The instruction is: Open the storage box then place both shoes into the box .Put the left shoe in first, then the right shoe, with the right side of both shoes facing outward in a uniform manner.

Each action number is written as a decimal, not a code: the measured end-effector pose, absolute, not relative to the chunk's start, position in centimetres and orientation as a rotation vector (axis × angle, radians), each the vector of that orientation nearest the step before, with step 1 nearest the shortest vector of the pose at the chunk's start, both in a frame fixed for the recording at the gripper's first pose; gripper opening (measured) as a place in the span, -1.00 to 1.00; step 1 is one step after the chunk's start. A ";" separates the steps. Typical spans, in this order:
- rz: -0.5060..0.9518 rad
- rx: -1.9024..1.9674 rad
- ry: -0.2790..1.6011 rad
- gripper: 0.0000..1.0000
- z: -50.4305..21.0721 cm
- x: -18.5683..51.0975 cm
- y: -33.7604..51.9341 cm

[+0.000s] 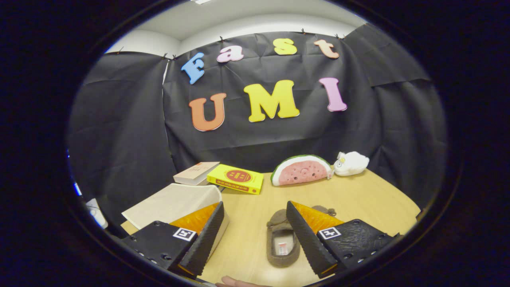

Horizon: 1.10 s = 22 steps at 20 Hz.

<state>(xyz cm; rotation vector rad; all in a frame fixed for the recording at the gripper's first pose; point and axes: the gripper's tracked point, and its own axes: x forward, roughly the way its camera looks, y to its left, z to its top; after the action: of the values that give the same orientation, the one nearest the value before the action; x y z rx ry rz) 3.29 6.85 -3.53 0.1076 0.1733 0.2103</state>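
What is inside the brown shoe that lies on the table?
Inside the brown shoe, a pale insole with a small label shows through the opening. The toe end is roofed over, so its inside is hidden. The open gripper has one finger over the shoe's right side.

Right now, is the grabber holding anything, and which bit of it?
Nothing is held. The gripper is open, its fingers wide apart above the table. A brown shoe lies on the table between them, untouched.
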 end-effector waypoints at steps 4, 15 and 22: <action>0.361 0.174 0.313 0.91 -5.8 5.0 11.8; 0.588 0.415 0.524 0.92 -9.6 9.5 18.0; 0.731 0.724 0.683 0.82 -10.8 9.7 19.2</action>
<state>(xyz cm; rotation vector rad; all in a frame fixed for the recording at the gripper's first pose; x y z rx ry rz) 9.74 19.22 -10.83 0.7240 0.6835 0.7311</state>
